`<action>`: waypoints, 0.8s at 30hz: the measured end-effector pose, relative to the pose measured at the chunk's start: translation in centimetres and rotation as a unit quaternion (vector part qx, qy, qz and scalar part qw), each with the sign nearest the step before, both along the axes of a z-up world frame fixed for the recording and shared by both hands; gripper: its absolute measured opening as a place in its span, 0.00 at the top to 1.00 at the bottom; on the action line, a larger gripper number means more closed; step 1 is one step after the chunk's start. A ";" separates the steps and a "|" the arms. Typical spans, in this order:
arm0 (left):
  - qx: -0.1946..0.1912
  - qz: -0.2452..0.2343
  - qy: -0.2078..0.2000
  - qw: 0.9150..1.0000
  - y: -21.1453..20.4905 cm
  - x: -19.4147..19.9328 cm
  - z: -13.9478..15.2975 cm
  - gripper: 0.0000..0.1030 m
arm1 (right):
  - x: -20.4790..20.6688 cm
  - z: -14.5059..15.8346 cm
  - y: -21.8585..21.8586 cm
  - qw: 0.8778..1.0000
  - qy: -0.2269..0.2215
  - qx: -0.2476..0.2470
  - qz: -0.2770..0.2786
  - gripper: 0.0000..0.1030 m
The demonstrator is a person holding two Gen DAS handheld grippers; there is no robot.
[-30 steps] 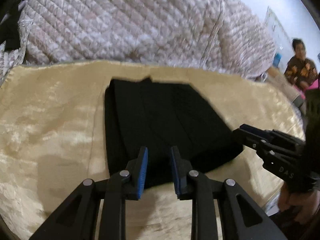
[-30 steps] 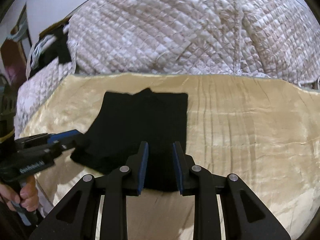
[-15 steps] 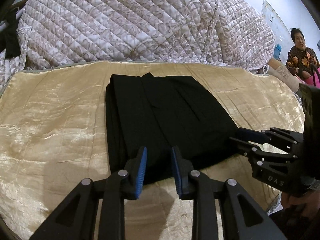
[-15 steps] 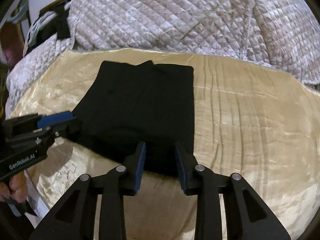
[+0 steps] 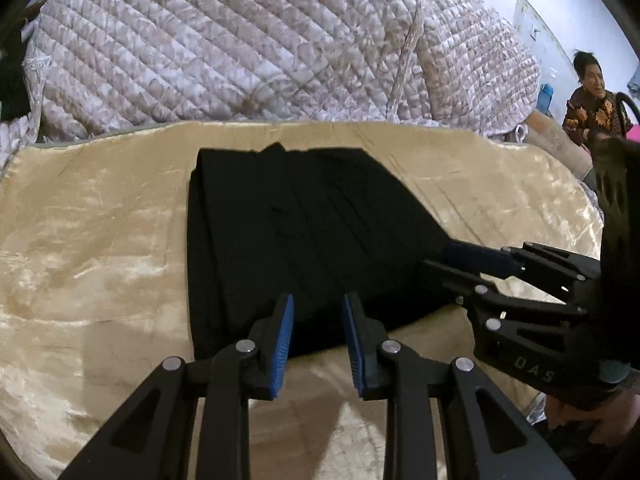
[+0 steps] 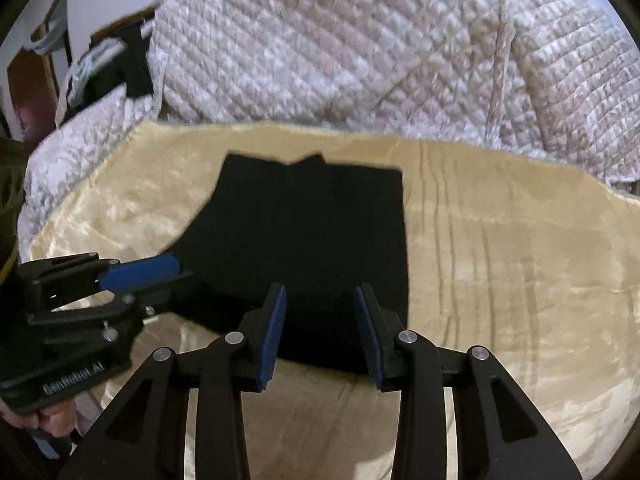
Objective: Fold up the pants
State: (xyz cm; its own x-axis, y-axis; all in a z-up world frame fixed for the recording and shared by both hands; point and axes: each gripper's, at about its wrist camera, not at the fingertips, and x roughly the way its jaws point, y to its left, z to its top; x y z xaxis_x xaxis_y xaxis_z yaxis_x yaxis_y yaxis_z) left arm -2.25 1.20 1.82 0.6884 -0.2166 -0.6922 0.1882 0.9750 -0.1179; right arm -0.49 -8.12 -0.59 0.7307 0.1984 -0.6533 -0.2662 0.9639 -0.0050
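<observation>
Where folded pants (image 5: 304, 232) end, bare blanket (image 5: 88, 240).

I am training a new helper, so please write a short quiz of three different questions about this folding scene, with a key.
1. True or false: the black pants lie folded flat on the beige sheet.
2. What lies behind the sheet? A) a quilted cover B) a wooden box C) a red towel
3. Fill in: both tools have nothing between their ____ pads.

Key:
1. True.
2. A, the quilted cover.
3. Blue; the left tool and the right tool hover at the near edge of the pants.
</observation>
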 end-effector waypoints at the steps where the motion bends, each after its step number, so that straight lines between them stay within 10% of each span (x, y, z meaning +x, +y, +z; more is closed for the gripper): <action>1: 0.003 -0.003 -0.004 1.000 0.0 -0.1 0.0 0.73 | 0.0 -0.5 0.1 1.000 0.006 -0.007 0.002 0.65; 16: -0.032 -0.014 0.005 0.999 1.6 -0.5 -0.6 0.73 | -1.6 1.4 -2.5 0.999 -0.041 0.028 -0.011 0.65; 24: -0.052 0.008 0.044 0.998 2.7 -0.4 -0.9 0.70 | 0.1 -0.4 -1.6 1.000 0.011 -0.008 -0.017 0.65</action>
State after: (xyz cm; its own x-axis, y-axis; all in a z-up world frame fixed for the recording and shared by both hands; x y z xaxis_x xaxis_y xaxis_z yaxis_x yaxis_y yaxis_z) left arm -2.70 3.86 0.97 0.6297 -0.2796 -0.7248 0.1569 0.9595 -0.2338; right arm -0.36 -9.67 -1.00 0.7229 0.1622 -0.6716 -0.2330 0.9724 -0.0159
